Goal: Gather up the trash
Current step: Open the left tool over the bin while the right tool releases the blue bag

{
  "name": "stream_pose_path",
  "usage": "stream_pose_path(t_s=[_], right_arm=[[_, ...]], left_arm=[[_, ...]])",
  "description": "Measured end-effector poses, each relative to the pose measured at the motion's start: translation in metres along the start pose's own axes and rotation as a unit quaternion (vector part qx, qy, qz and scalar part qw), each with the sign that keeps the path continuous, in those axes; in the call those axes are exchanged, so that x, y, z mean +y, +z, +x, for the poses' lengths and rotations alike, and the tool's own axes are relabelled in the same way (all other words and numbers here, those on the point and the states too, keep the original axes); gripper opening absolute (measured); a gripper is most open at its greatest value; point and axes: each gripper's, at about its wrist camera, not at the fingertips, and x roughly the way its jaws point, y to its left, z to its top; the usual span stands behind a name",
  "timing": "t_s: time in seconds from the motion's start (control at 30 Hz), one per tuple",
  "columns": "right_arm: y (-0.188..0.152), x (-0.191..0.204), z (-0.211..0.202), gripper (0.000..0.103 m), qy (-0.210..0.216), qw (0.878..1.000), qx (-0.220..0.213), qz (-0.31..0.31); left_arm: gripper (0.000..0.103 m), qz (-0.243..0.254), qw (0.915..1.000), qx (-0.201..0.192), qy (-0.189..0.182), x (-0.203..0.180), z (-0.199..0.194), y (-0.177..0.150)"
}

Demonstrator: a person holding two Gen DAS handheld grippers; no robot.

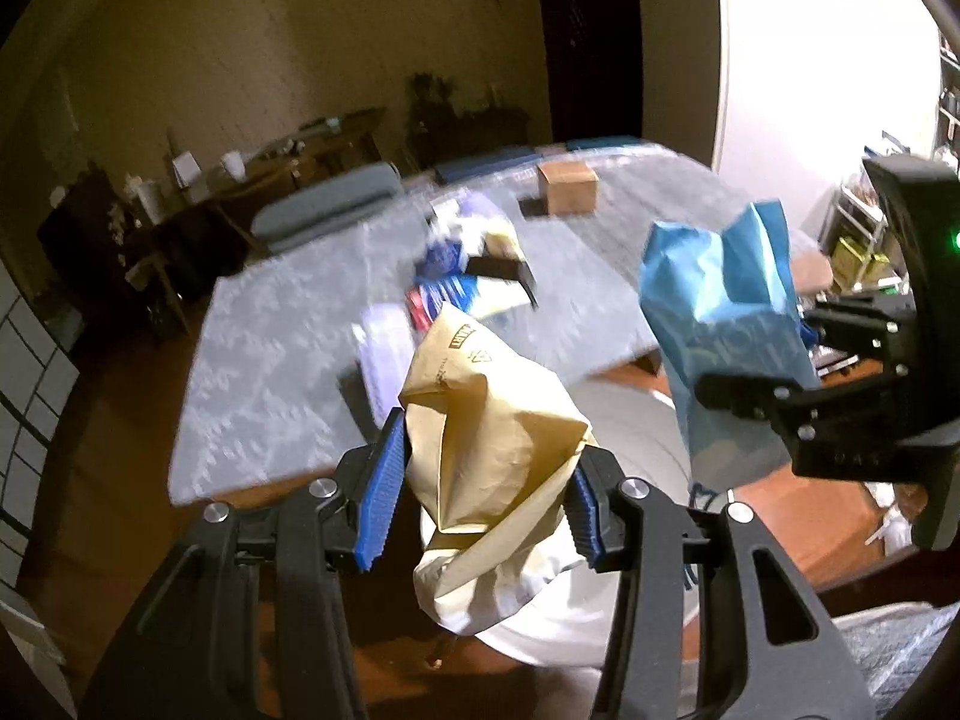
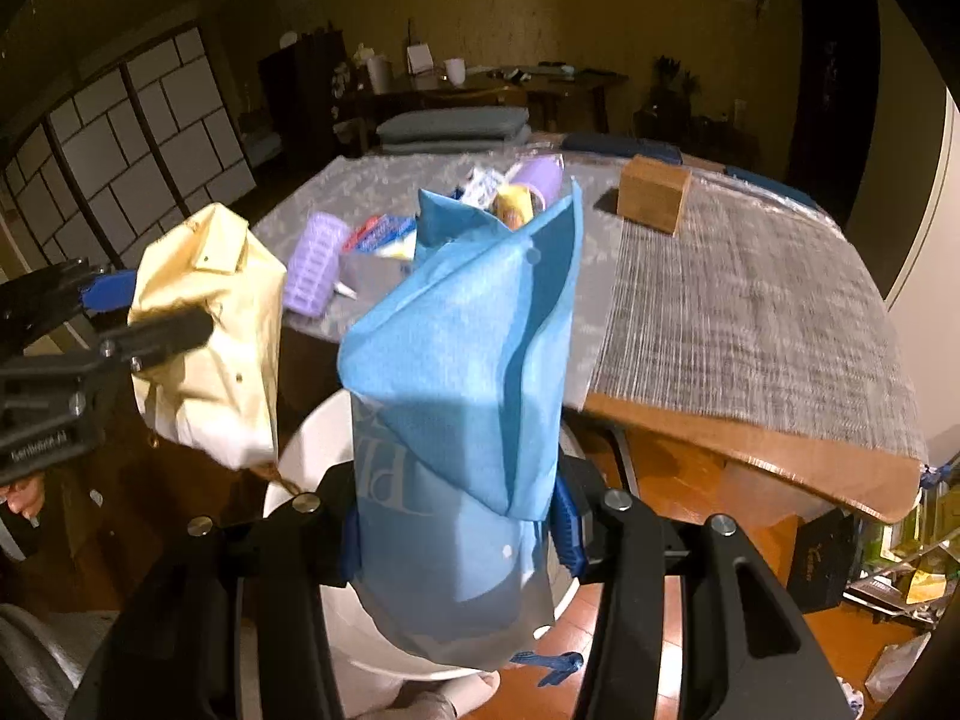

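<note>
Tongs both loaded, left tongs (image 1: 480, 504) pinching tan paper bag (image 1: 486, 420), right tongs (image 2: 456, 534) pinching blue bag (image 2: 462, 360) over white bin (image 2: 312, 438); wrappers (image 2: 384, 237) remain on bench (image 2: 750, 300).

Partly legible only: brown stamp ending "ART" plus a small triangle mark on tan paper bag (image 1: 480, 420). Pale letters "PI", upside down, rest hidden, on blue bag (image 2: 456, 420). Other print too blurred to read.
</note>
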Motion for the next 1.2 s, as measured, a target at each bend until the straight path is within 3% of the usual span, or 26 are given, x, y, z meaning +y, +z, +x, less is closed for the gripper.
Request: stream_pose_path(t_s=[0.33, 1.2], right_arm=[[-0.027, 0.003, 0.03, 0.047, -0.011, 0.999, 0.041, -0.009], [-0.043, -0.005, 0.095, 0.047, -0.035, 0.994, 0.108, 0.011]], left_arm=[[0.048, 0.012, 0.9988, 0.047, -0.006, -0.015, 0.033, -0.03], [0.048, 0.02, 0.99, 0.137, -0.028, -0.019, 0.112, -0.06]])
